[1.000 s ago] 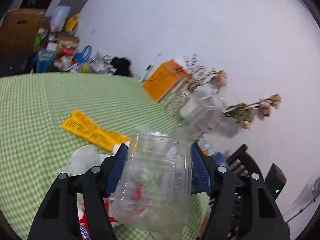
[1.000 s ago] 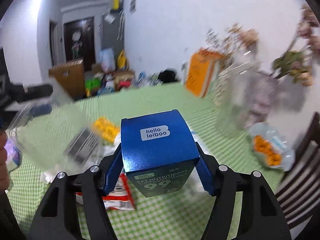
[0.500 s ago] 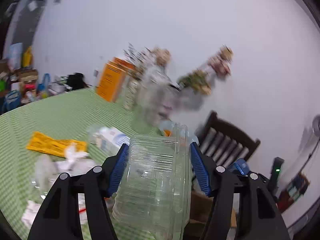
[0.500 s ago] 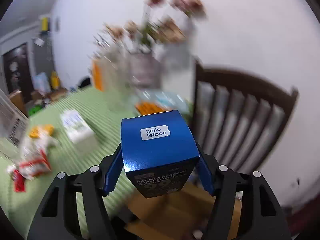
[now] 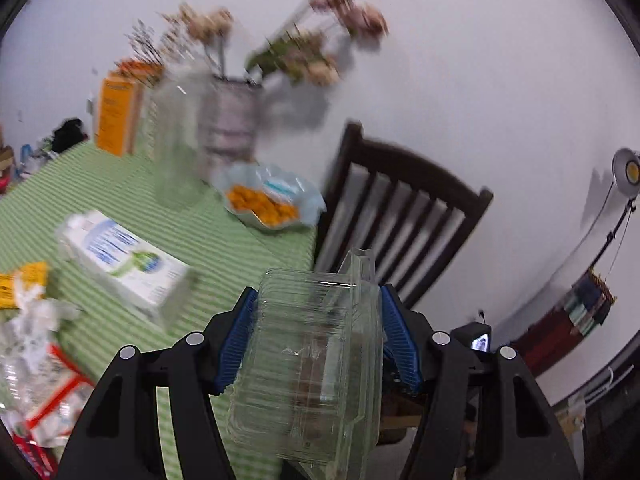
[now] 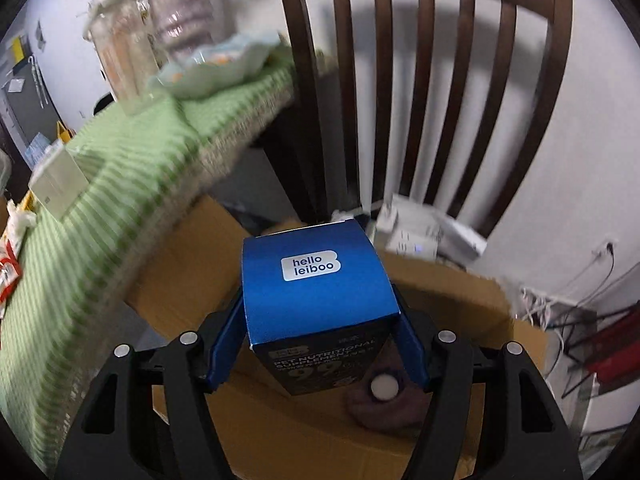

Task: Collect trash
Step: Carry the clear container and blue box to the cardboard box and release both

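My left gripper [image 5: 318,336] is shut on a clear plastic clamshell container [image 5: 312,364], held past the right edge of the green checked table [image 5: 208,240]. My right gripper [image 6: 316,336] is shut on a blue "hello leiboo" box [image 6: 316,280]. It points down over an open brown cardboard box [image 6: 208,260] on the floor beside the table [image 6: 120,184]. A dark object with a white cap [image 6: 384,396] lies inside that cardboard box. More trash stays on the table at the left: a white carton [image 5: 124,264], crumpled wrappers [image 5: 36,356] and a yellow packet [image 5: 20,284].
A dark wooden chair [image 5: 400,208] [image 6: 424,80] stands at the table's end, behind the cardboard box. Vases with dried flowers [image 5: 228,120], an orange box [image 5: 118,116] and a bowl of orange snacks [image 5: 268,200] sit near the table's far edge. Cables [image 6: 560,292] and white devices [image 6: 420,232] lie on the floor.
Both grippers swung right, off the table's middle toward its chair end, each keeping its load. The right one dropped and tilted down over the cardboard box.
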A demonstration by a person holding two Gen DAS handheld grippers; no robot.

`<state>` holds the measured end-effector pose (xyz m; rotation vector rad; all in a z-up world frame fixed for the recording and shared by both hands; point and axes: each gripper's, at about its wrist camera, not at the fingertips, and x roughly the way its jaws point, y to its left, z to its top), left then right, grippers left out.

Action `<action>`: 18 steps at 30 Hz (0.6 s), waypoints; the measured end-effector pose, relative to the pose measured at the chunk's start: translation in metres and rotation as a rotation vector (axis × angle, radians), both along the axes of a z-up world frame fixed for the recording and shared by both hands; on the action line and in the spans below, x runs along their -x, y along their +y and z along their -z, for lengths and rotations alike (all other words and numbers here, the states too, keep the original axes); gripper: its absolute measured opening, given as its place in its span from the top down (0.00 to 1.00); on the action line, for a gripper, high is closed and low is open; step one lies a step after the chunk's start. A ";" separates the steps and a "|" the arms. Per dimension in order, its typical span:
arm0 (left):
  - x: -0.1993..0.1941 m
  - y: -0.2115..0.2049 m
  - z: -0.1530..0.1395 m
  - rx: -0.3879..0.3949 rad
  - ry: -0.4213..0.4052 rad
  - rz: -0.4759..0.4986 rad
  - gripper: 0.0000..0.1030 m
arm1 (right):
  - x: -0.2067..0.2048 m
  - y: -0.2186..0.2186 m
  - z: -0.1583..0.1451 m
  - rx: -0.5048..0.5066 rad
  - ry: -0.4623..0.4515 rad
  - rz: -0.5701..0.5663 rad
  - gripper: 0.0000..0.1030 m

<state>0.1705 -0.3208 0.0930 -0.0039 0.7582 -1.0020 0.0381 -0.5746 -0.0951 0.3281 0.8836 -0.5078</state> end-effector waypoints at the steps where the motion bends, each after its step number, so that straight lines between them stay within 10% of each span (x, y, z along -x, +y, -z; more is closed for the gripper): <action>1: 0.003 -0.014 0.009 -0.021 0.016 0.021 0.42 | 0.002 -0.001 0.006 -0.012 0.021 0.001 0.37; 14: 0.032 -0.150 0.135 -0.337 0.026 0.129 0.42 | 0.034 -0.013 0.038 -0.155 0.075 0.057 0.36; 18: 0.015 -0.162 0.143 -0.302 0.161 0.106 0.42 | 0.038 -0.013 0.051 -0.191 0.087 0.073 0.37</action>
